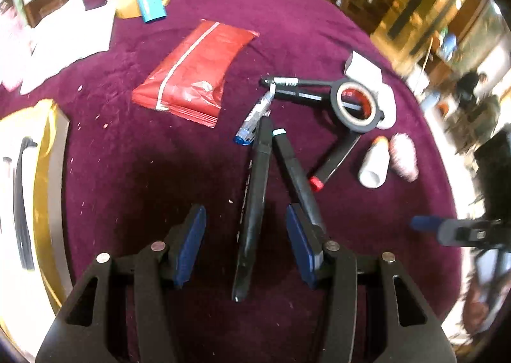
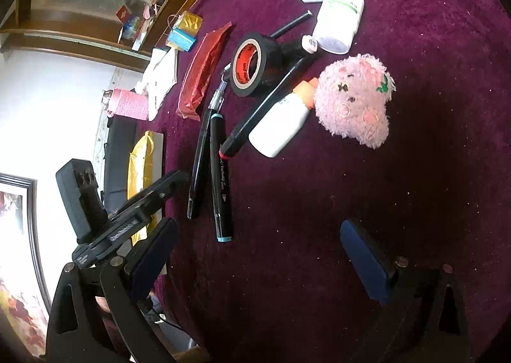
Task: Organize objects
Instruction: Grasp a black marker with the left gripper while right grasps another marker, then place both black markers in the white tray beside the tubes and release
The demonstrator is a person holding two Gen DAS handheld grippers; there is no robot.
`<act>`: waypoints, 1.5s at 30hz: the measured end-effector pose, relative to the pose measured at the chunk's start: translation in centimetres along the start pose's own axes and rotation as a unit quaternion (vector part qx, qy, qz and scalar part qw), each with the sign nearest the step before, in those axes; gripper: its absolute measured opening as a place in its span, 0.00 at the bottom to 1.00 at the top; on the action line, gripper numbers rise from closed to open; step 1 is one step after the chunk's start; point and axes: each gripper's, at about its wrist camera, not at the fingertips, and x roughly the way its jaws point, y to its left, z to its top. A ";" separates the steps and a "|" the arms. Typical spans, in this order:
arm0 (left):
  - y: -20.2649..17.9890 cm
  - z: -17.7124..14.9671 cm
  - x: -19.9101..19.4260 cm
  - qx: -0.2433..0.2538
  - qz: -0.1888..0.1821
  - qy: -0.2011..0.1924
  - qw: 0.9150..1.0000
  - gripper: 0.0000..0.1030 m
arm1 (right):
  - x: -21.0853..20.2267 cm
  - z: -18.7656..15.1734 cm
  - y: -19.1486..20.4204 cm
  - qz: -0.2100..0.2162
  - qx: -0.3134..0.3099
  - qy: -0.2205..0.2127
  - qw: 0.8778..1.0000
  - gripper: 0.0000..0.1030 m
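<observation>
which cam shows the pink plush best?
Right wrist. The pink plush toy shows whole there, face and embroidered features clear, touching the white bottle's orange cap. The left wrist view shows it only as a small, blurred pink patch beside that bottle near the frame's right edge.

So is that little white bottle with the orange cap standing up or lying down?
Lying down. The white bottle rests on its side on the purple cloth, orange cap touching the pink plush toy.
</observation>
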 end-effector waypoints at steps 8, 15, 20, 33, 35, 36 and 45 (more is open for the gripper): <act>-3.6 0.5 1.9 0.069 0.048 0.000 0.996 0.17 | -0.3 -0.4 0.9 -0.030 -0.017 -0.010 0.999 0.98; -1.3 -0.3 0.1 -0.003 -0.008 -0.001 1.000 0.12 | 0.4 -0.6 3.7 -0.070 -0.063 -0.012 0.995 0.98; 1.0 -1.7 -3.6 -0.050 -0.039 -0.028 0.998 0.12 | 3.3 -0.9 7.3 -0.106 -0.119 0.005 0.987 0.98; 7.1 -7.4 -10.9 -0.117 -0.041 -0.076 0.989 0.12 | 12.2 0.7 13.2 -0.297 -0.213 -0.026 0.930 0.16; 8.8 -8.2 -11.8 -0.132 -0.039 -0.083 0.987 0.12 | 12.0 0.7 13.1 -0.299 -0.206 -0.031 0.931 0.12; 9.6 -8.5 -12.1 -0.140 -0.039 -0.086 0.986 0.13 | 11.6 0.7 12.8 -0.289 -0.194 -0.032 0.937 0.12; 16.7 -11.1 -13.6 -0.189 -0.026 -0.095 0.977 0.13 | 6.5 -1.2 11.8 -0.151 -0.091 -0.048 0.983 0.12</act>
